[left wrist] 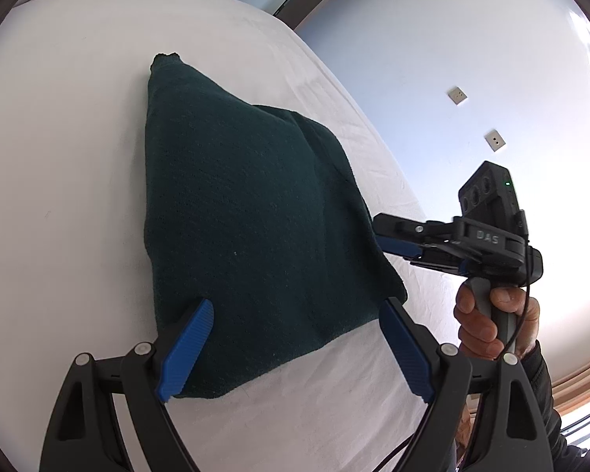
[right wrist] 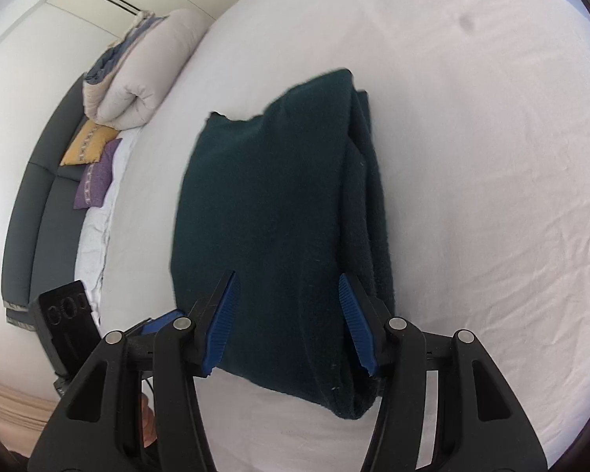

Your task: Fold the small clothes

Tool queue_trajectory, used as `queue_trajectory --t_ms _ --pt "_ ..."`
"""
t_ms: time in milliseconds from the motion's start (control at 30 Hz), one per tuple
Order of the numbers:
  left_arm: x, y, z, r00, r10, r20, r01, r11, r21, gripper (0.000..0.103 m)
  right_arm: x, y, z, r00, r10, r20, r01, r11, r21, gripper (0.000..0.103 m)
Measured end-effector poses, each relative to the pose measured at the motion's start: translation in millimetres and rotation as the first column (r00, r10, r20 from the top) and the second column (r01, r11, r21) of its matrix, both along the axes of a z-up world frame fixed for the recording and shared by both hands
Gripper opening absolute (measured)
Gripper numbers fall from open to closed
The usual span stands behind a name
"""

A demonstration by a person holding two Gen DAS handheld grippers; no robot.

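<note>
garment: dark green knit cloth (left wrist: pixel 251 228), folded into a thick pad, lying on the white sheet, centre of both views; layered edges show on its right side in the right wrist view (right wrist: pixel 279 236)
bed: white sheet (left wrist: pixel 70 181), slightly wrinkled, fills most of both frames
left gripper: (left wrist: pixel 295 346) lower middle of the left wrist view, blue pads spread wide, nothing pinched; the near corner of the cloth lies in the gap below the pads, and the pads do not press on it
left gripper in other view: only its black body and a bit of blue finger show at the lower left of the right wrist view, state not readable there
right gripper: (right wrist: pixel 289 322) lower middle of the right wrist view, fingers apart, near edge of the folded cloth seen between them; pads not squeezing it as far as I can tell
right gripper side view: (left wrist: pixel 393 238) at the right of the left wrist view, tips just beside the right edge of the cloth, contact unclear
hand: (left wrist: pixel 491 322) wrapped round the grey handle of the right gripper, lower right of the left wrist view, dark sleeve below it
duvet: rolled beige bedding (right wrist: pixel 137 78), upper left of the right wrist view
cushions: yellow cushion (right wrist: pixel 88 143) and purple cushion (right wrist: pixel 96 177) below the duvet, left side
headboard: dark grey padded headboard (right wrist: pixel 39 212), far left
wall: pale wall (left wrist: pixel 452 59) with two small wall plates (left wrist: pixel 457 95), upper right of the left wrist view
</note>
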State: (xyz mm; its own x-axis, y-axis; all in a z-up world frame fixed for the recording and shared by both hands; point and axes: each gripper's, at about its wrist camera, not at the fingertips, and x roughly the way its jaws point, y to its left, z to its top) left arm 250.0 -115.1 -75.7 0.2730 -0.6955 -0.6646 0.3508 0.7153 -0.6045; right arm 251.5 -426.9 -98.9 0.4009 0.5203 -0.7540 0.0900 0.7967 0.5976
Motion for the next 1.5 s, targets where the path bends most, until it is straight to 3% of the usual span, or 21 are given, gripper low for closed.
queue_trajectory --t_ms 67,133,167,200,267,500,633,700,767,867,967,1067,1200,1333,1367,1400,1467,1500 --pt "2 -1 0 1.0 0.003 -0.005 -0.003 1.0 0.0 0.088 7 8 -23 0.999 -0.02 -0.039 0.02 1.0 0.005 0.052" --pt "4 0 -2 1.0 0.008 -0.014 -0.008 1.0 -0.003 0.088 6 10 -26 0.999 -0.024 -0.028 0.024 1.0 -0.003 0.049" --pt "5 0 -3 1.0 0.012 -0.018 -0.012 1.0 -0.004 0.088 7 10 -27 0.999 -0.028 -0.024 0.028 1.0 0.0 0.037" --pt "6 1 -5 1.0 0.016 -0.022 -0.016 1.0 -0.004 0.088 6 10 -26 0.999 -0.028 -0.023 0.028 1.0 0.001 0.016" --pt "8 1 -8 0.999 0.019 -0.033 -0.02 1.0 -0.01 0.088 4 5 -24 0.999 -0.049 -0.024 0.049 0.999 -0.004 0.009" --pt "12 -5 -13 0.999 0.008 -0.035 -0.008 1.0 -0.001 0.088 -16 -19 -18 0.993 -0.116 0.015 0.116 0.993 0.035 0.007" --pt "12 -12 -19 0.999 -0.001 -0.038 0.001 1.0 0.003 0.087 -17 -42 -64 0.983 -0.184 -0.028 0.186 0.974 0.13 0.007" --pt "9 -14 -17 1.0 -0.005 -0.022 0.005 1.0 0.018 0.087 -21 -50 -72 0.976 -0.215 -0.024 0.216 0.957 0.196 0.006" --pt "5 -12 -11 1.0 -0.001 -0.007 0.002 1.0 0.025 0.087 -27 -47 -60 0.974 -0.226 -0.018 0.226 0.957 0.181 0.007" --pt "4 -9 -5 1.0 0.007 0.028 -0.009 0.999 0.042 0.087 -38 -29 -29 0.983 -0.169 0.067 0.16 0.979 0.123 0.007" --pt "7 -15 -17 1.0 -0.012 -0.014 0.013 0.998 0.057 0.087 -30 -25 -52 0.991 -0.13 0.001 0.13 0.991 0.019 0.005" --pt "2 -18 -17 0.999 -0.034 0.016 0.032 0.995 0.094 0.087 -29 -34 -55 0.989 -0.149 0.007 0.148 0.985 0.09 0.006" --pt "2 -1 -2 0.999 0.012 0.03 -0.013 0.999 0.045 0.087 -35 -26 -40 0.993 -0.116 0.026 0.115 0.993 0.037 0.011" --pt "16 23 14 0.991 0.101 0.092 -0.106 0.993 0.052 0.094 -50 -40 -16 0.979 -0.19 0.079 0.19 0.982 0.012 0.02" --pt "25 28 12 0.989 0.127 0.082 -0.132 0.99 0.053 0.094 -57 -47 -10 0.973 -0.208 0.099 0.207 0.978 0.018 0.028" --pt "35 33 8 0.987 0.146 0.061 -0.15 0.987 0.058 0.094 -58 -51 -7 0.97 -0.216 0.109 0.214 0.976 0.032 0.045" --pt "56 36 -2 0.986 0.167 0.013 -0.167 0.984 0.06 0.094 -53 -58 -4 0.965 -0.236 0.113 0.23 0.971 0.063 0.069" --pt "65 36 -7 0.985 0.171 -0.011 -0.17 0.984 0.052 0.094 -49 -60 -2 0.964 -0.238 0.118 0.231 0.97 0.071 0.069"
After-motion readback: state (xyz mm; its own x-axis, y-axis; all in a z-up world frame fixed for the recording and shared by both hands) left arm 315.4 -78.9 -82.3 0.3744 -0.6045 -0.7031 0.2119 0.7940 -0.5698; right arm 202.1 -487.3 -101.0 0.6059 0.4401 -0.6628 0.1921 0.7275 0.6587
